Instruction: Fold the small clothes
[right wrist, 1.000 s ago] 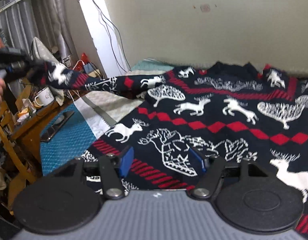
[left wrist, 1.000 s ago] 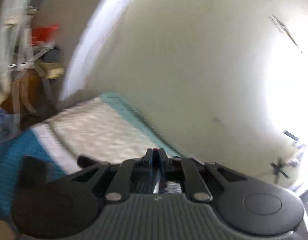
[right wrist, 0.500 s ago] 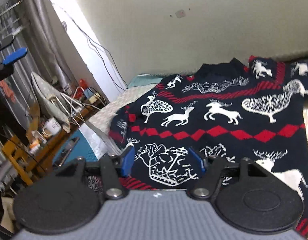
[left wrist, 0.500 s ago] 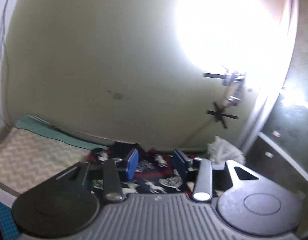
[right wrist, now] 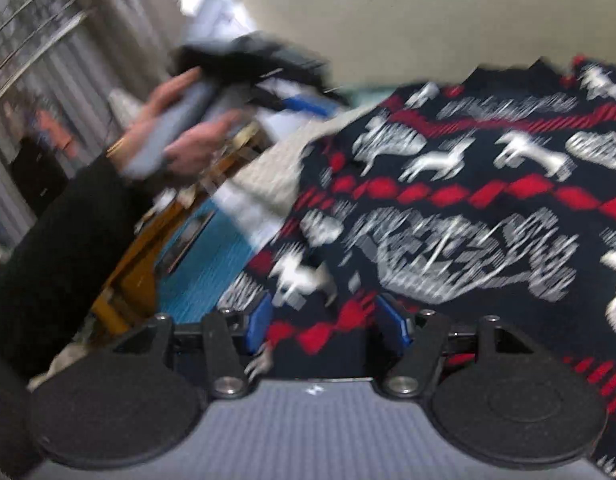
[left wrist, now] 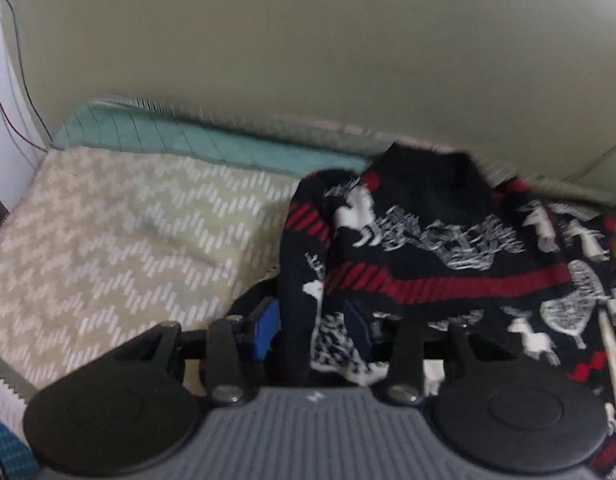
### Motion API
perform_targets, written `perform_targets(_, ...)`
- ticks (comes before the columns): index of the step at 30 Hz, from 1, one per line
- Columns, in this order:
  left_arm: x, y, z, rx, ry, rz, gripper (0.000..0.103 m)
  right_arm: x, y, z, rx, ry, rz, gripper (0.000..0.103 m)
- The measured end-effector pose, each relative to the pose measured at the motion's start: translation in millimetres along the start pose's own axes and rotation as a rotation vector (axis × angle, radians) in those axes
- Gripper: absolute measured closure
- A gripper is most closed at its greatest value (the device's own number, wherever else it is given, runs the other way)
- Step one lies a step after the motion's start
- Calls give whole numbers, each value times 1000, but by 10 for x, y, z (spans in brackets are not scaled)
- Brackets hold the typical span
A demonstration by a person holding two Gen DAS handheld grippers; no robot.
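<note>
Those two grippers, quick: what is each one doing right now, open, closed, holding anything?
Left gripper: jaws open, a fold of the patterned sweater lying between them, not clamped.
Right gripper: jaws open, empty, over the sweater.

Dim, flat indoor light in both views. The right-wrist view is heavily motion-smeared, the hand (right wrist: 180, 128) left of the tongs worst; a bright window glares above it. Fisheye bending darkens the corners.

Chevron-patterned bedspread (left wrist: 120, 248), teal quilted pillow (left wrist: 196, 142), wooden table (right wrist: 148, 264)
</note>
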State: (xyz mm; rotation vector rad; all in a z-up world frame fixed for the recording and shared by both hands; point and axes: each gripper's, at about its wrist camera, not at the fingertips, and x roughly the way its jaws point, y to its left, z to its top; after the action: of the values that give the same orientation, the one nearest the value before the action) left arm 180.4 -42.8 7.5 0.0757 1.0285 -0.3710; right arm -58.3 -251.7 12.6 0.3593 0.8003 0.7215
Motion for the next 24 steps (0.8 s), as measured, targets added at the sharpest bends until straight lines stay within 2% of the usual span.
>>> perform_targets(1,83,8,8,-15,32,-18,93,46,44,-27,-26,20,-11,43)
perform_targets(3,162,14,43,-44,60,-48,97,79,138,-40,-99,20,-57,57)
perform_targets(4,115,28,64,-59,39,-54,97,95,166,-26,-124,26,-89,82)
perform_targets(5,48,62,101,-74,10,-72,97,98,165,-4,-128,31,-101,91)
perform_targets(7,-139,142,189,-129,-59,-115,97,33,167,66,-151,11,-116,92)
perform_targets(9,-375,293,286,-201,-148,-167,97,-74,250,210,-244,-40,-202,92)
perform_targets(11,-565,450,354,-280,-226,-208,97,-264,314,434,-354,-136,-312,93)
perform_targets(13,-665,596,383,-359,-281,-261,97,-445,385,631,-498,-258,-485,93)
perform_targets(15,-618,664,368,-413,-304,-294,97,-568,393,740,-644,-386,-686,93)
perform_targets(16,-540,660,374,-424,-298,-293,93,-596,345,760,-697,-445,-784,91)
perform_targets(18,-344,601,329,-427,-269,-224,90,-590,169,735,-740,-500,-944,83)
perform_targets(19,-229,582,319,-408,-242,-188,85,-567,37,709,-719,-476,-985,48)
perform_targets(20,-130,580,302,-393,-215,-175,81,-554,-87,672,-678,-439,-983,31)
perform_targets(21,-23,589,278,-393,-190,-173,81,-549,-210,621,-618,-399,-963,35)
perform_targets(22,67,621,253,-403,-171,-177,81,-546,-317,579,-559,-353,-937,48)
perform_targets(23,139,653,236,-413,-156,-181,81,-547,-397,531,-513,-317,-910,55)
perform_targets(24,198,674,222,-417,-147,-184,81,-550,-441,489,-478,-298,-890,55)
